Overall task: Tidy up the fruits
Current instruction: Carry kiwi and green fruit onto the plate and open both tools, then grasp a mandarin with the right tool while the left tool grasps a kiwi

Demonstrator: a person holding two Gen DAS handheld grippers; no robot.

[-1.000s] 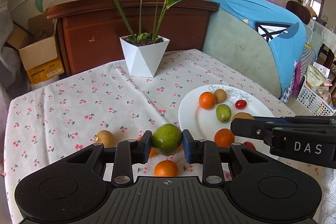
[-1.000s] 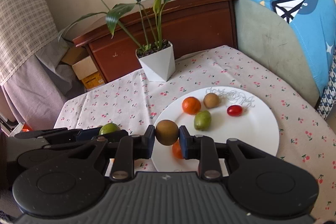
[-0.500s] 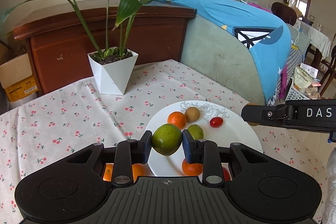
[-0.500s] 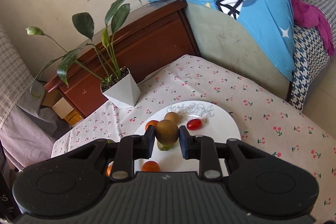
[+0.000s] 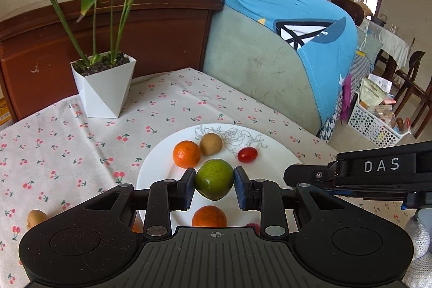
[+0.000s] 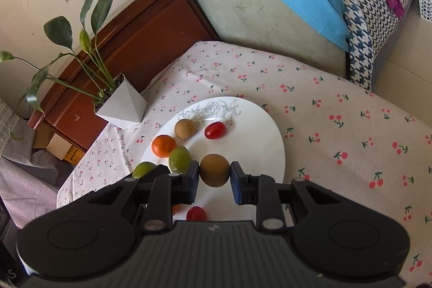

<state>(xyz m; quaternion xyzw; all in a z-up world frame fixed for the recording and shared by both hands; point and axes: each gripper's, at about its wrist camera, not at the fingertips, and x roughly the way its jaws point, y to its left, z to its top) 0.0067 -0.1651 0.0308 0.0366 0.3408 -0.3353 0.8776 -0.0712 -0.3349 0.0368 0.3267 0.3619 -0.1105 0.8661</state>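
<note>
My left gripper [image 5: 214, 184] is shut on a green fruit [image 5: 214, 180] and holds it over the near part of the white plate [image 5: 272, 153]. My right gripper [image 6: 215, 174] is shut on a brown kiwi [image 6: 214, 170] above the same plate [image 6: 259, 142]; its body shows at the right of the left wrist view [image 5: 378, 172]. On the plate lie an orange [image 5: 186, 154], a kiwi [image 5: 211, 144], a cherry tomato [image 5: 247, 155], another orange [image 5: 209, 216] and a second green fruit [image 6: 179, 159]. The left gripper's green fruit also shows in the right wrist view [image 6: 143, 169].
A white pot with a leafy plant [image 5: 104, 87] stands at the back of the cherry-print tablecloth [image 5: 67, 131]. A kiwi [image 5: 36, 217] lies on the cloth at the left. A sofa with blue cloth [image 5: 283, 31] borders the table's right side.
Both grippers have moved right over the plate with their fruits still held. The right gripper has risen and now looks down on the plate.
</note>
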